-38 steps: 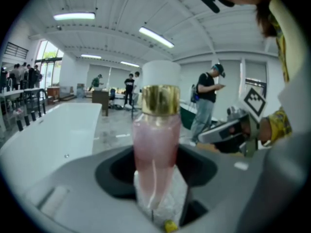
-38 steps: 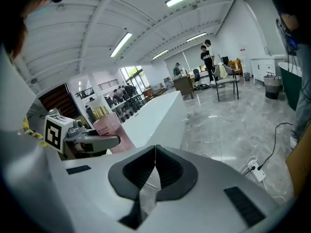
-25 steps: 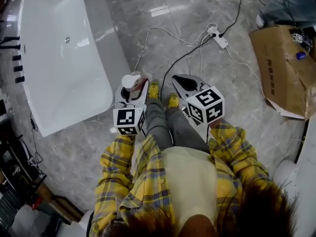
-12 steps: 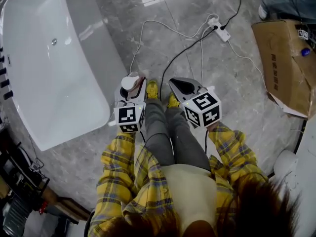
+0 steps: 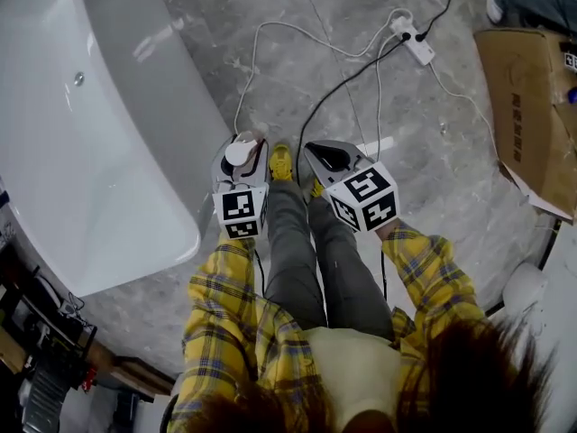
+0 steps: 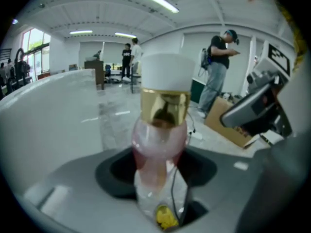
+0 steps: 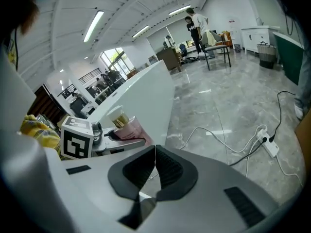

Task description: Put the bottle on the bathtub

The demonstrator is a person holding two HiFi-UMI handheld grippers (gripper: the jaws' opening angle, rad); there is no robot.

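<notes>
My left gripper (image 5: 242,156) is shut on a clear pink bottle (image 6: 160,149) with a gold collar and white cap (image 5: 237,152), held upright between the jaws. From the right gripper view the bottle (image 7: 127,128) shows beside the left gripper's marker cube. The white bathtub (image 5: 81,124) lies to the left of the left gripper, its rim close by. My right gripper (image 5: 326,158) hangs beside the left one, its jaws closed together on nothing (image 7: 154,165).
White and black cables (image 5: 335,57) and a power strip (image 5: 416,45) lie on the grey marble floor ahead. A cardboard box (image 5: 532,106) sits at the right. People stand in the far background. The person's legs and yellow shoes (image 5: 281,162) are between the grippers.
The view has shifted so the bathtub lies closer and larger at the left. Both grippers kept their pose, the left still holding the bottle.
</notes>
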